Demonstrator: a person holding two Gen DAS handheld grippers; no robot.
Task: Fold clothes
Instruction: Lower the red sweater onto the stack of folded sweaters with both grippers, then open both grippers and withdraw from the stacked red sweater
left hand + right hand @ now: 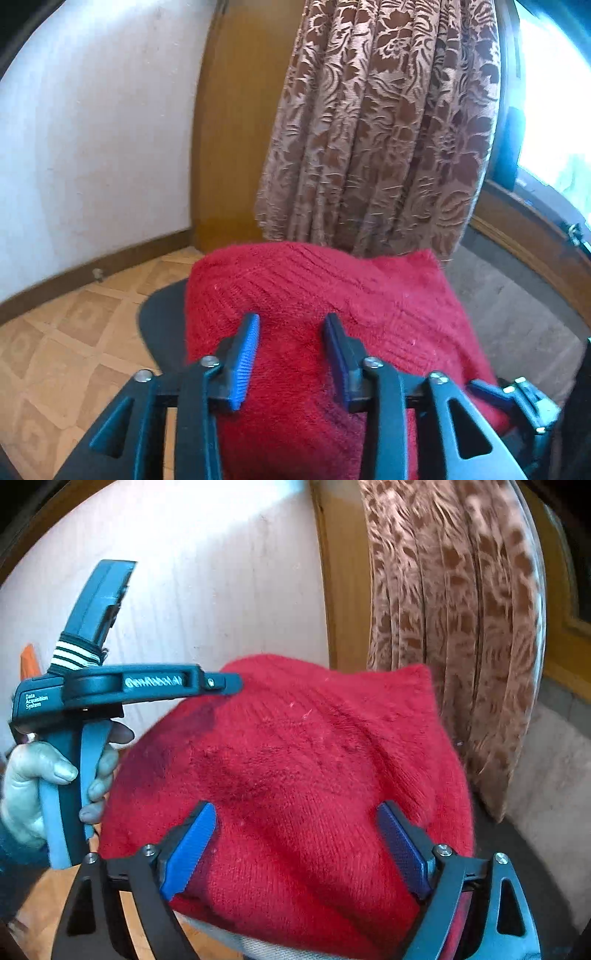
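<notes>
On my left, the left gripper [291, 334] fingers sit half open over the red sweater [332, 314], gripping nothing. The sweater's already a compact folded bundle on the dark round bench [162, 321], so I reckon it's mostly done. My right gripper [295, 823] fingers gape wide above it, empty too.

Daylight enters from a window [554, 110] at far right, blown out to white glare in the left wrist view. A sunlit patch falls on the wall [221, 535] in the right wrist view. The curtain [461, 609] there is smeared by motion blur. Fisheye bending curves both views' edges; corners are dark.
</notes>
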